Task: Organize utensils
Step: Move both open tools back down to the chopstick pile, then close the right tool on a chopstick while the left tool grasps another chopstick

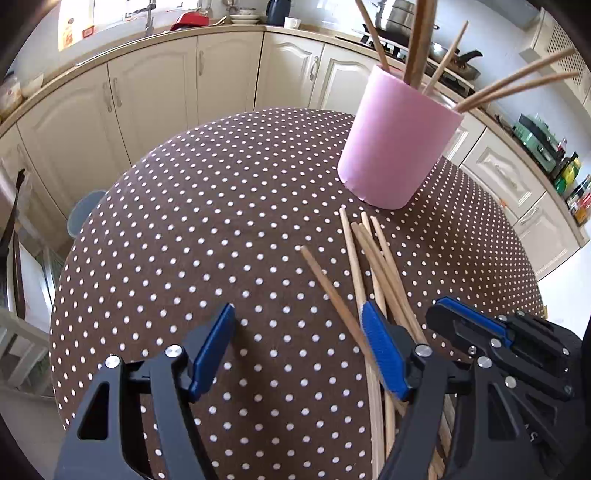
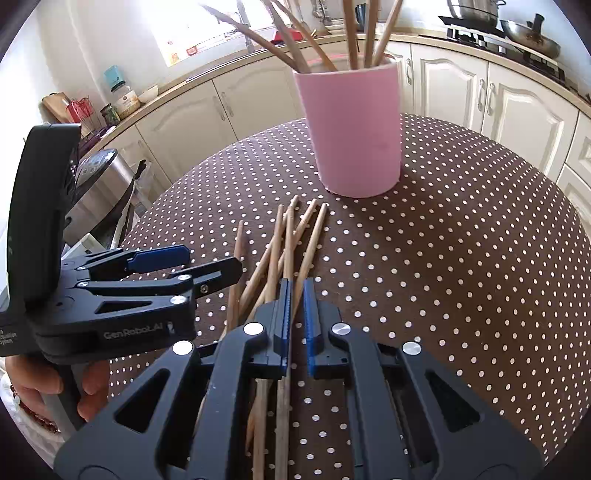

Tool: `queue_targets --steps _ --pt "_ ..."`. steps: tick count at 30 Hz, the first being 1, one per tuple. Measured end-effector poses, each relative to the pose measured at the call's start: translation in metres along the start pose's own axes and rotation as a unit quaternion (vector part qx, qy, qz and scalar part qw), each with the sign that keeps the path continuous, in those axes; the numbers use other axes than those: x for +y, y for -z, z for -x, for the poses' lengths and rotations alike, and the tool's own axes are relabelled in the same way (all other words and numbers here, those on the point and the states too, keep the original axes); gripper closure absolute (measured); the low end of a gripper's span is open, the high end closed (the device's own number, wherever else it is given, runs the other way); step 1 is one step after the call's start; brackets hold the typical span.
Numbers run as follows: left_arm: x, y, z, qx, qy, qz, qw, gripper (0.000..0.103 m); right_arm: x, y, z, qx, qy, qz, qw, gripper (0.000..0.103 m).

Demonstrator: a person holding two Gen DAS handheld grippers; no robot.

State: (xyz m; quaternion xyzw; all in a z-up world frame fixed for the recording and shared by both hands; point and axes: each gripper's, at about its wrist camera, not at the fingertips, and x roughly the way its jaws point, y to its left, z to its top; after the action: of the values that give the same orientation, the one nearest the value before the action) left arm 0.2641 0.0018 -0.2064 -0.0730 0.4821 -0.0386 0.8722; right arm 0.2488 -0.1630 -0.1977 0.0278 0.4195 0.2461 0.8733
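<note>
A round table (image 1: 221, 229) under a brown cloth with white dots fills both wrist views, with cream kitchen cabinets (image 1: 155, 96) curving behind it. On the cloth stands an upright pink cup (image 1: 395, 147), at about one o'clock in the left wrist view and twelve o'clock in the right; several wooden utensils (image 2: 354, 33) lean out of its mouth in different directions. Just in front of the cup, not touching it, lies a loose bundle of wooden chopsticks (image 1: 369, 258), fanned and crossing, their far tips pointing toward the cup and their near ends running under the grippers. The left gripper (image 1: 299, 350) hangs above the cloth at six o'clock in its own view, jaws spread wide with bare cloth between them; its right-hand blue pad sits over the edge of the bundle, and whether it touches the sticks cannot be told. From the right wrist view the same gripper appears at nine o'clock, gripped by a hand (image 2: 55, 387) on its handle. The right gripper (image 2: 295, 306) is at six o'clock in its own view, low over the middle of the bundle, its jaws drawn in to a narrow slot with a chopstick running along the gap between the blue pads; the pads look pinched onto it.
</note>
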Motion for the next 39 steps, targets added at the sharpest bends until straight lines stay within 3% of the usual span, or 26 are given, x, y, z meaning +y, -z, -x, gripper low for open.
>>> queue_targets --steps 1,4,8,11,17,39 --pt "-0.002 -0.002 -0.002 0.000 -0.005 -0.002 1.0000 0.033 -0.004 0.001 0.002 0.001 -0.001 -0.002 1.000 0.095" --pt "-0.010 -0.007 -0.007 -0.001 -0.040 -0.017 0.9991 0.056 -0.002 0.000 0.002 0.005 0.002 0.000 1.000 0.095" --pt "-0.018 -0.011 -0.011 0.000 -0.060 -0.033 0.9977 0.068 0.007 -0.005 -0.005 0.009 0.010 0.011 1.000 0.095" --pt "-0.021 -0.015 -0.014 -0.001 -0.063 -0.042 0.9971 0.080 0.015 -0.010 -0.014 0.021 0.013 0.019 1.000 0.095" --pt "-0.012 -0.027 -0.019 0.003 -0.050 -0.042 0.9978 0.093 0.022 -0.019 -0.023 0.035 0.016 0.030 0.999 0.095" --pt "0.008 -0.014 -0.007 0.018 -0.018 -0.056 0.9981 0.095 0.073 -0.019 -0.043 0.080 0.045 0.113 0.989 0.095"
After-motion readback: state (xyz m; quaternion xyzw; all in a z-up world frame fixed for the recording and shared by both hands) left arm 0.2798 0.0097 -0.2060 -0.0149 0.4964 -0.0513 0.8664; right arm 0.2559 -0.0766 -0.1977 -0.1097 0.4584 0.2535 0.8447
